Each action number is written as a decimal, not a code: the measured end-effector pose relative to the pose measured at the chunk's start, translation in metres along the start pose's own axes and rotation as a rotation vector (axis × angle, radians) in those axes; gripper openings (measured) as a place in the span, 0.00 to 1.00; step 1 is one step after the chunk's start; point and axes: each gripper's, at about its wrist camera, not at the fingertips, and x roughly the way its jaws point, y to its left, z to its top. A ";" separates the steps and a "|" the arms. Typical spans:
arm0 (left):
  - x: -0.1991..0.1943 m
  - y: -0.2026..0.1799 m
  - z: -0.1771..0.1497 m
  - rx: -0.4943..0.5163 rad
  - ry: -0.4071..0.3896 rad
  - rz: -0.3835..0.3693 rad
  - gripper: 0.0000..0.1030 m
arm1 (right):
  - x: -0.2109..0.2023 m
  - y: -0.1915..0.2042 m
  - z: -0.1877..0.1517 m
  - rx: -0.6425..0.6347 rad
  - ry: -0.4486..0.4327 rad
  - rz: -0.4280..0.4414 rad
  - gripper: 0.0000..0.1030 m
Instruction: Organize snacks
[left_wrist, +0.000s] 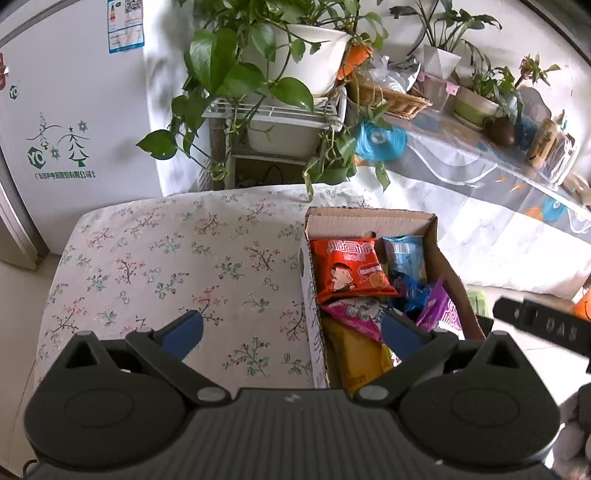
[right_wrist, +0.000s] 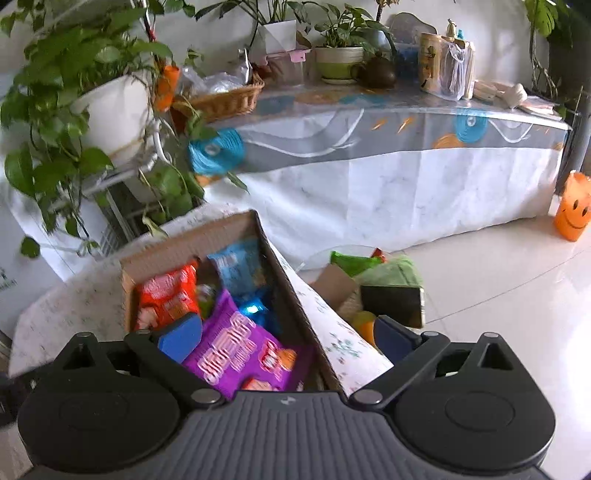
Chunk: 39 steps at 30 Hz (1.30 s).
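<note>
The cardboard box (left_wrist: 373, 221) of snacks sits at the right edge of the table (left_wrist: 166, 258), which is covered in a floral cloth. The left gripper (left_wrist: 291, 334) hovers above the box's left wall with its blue-padded fingers spread wide and nothing between them: the left pad is over the bare cloth, the right one over the packets. Inside lie an orange snack packet (left_wrist: 347, 269) toward the far end, a light blue packet (left_wrist: 404, 254) beside it, a yellow packet (left_wrist: 360, 358) nearest the camera, and a purple packet (left_wrist: 441, 310) leaning on the right wall.

The right gripper (right_wrist: 291, 338) hangs over the near right corner of the box, fingers likewise apart and empty, with the purple packet just below it. This view is motion-blurred, so the packet print is unreadable.

Beyond the table's right edge, more snacks sit low down, partly hidden. A potted pothos (left_wrist: 295, 48) on a white rack stands behind, beside a long draped side table (right_wrist: 388, 155) with a wicker basket (right_wrist: 225, 99).
</note>
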 end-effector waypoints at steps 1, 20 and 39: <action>0.000 -0.001 0.000 0.004 0.002 0.003 0.99 | 0.000 -0.001 -0.002 -0.007 0.006 -0.004 1.00; 0.020 -0.024 0.009 0.092 0.041 0.103 0.99 | 0.012 0.005 -0.003 -0.060 0.080 -0.012 1.00; 0.034 -0.035 0.013 0.141 0.053 0.167 0.98 | 0.026 0.015 0.003 -0.105 0.111 -0.031 1.00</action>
